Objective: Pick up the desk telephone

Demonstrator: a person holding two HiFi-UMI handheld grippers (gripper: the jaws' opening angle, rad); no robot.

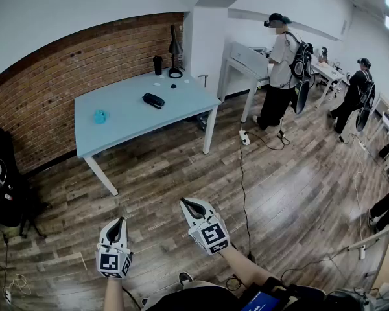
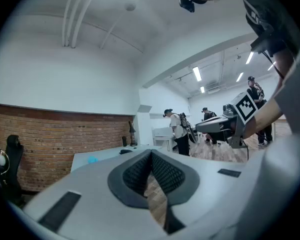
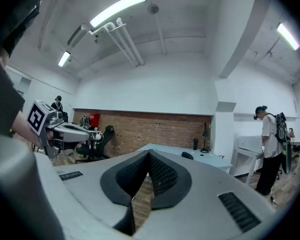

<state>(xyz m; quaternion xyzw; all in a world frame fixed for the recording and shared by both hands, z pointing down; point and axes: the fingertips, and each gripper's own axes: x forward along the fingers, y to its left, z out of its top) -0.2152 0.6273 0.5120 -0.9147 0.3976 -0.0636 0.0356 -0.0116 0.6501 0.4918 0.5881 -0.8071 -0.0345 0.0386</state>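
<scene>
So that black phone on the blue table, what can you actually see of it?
The phone is small and far off: a black, long, low shape, plastic by the look, lying flat and slantwise near the middle of the light blue table. It rests on the tabletop alone; nothing else touches it. Keys, a cord or a separate handset are too small to make out.

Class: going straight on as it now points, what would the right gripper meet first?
Nothing nearby; the right gripper aims at the light blue table, left of the desk telephone. Height is unclear, so it might clear the table and reach the brick wall.
</scene>
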